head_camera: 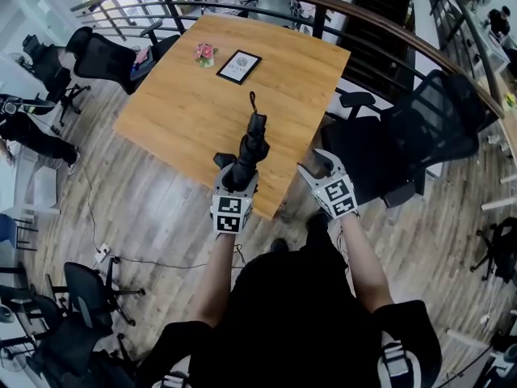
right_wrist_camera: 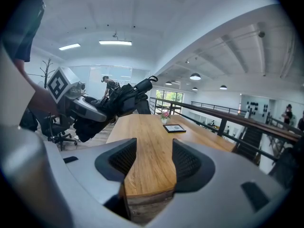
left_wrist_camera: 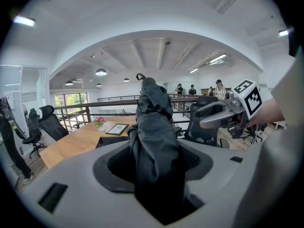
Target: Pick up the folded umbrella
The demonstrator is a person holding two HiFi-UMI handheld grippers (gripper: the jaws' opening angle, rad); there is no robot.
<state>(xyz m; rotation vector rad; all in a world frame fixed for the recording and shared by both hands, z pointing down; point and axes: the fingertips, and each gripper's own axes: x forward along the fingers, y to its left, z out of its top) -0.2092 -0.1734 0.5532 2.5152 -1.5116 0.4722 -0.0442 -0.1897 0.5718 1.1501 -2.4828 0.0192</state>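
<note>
The umbrella (head_camera: 252,146), black and folded, sits clamped between the jaws of the left gripper (head_camera: 237,171). The left gripper view shows its fabric filling the gap, with both pads pressed against it. It is held up off the surface (head_camera: 190,115), over the near edge, and slants up and away from the person. Its strap loop (head_camera: 252,100) is at the far, higher end. In the right gripper view the umbrella hangs in the air to the left of the surface, touching nothing but the left jaws.

The right gripper (head_camera: 318,168) hovers just beside it, at the near right corner of the surface. Its jaws stand apart with only wood visible between them, holding nothing.

Further along the surface lie a dark frame (head_camera: 239,66) and, just left of it, a small pot of pink flowers (head_camera: 205,53). 2 black chairs stand close by, 1 at the far left corner (head_camera: 103,56) and 1 at the right side (head_camera: 428,128). A curved railing (head_camera: 380,18) runs behind.
</note>
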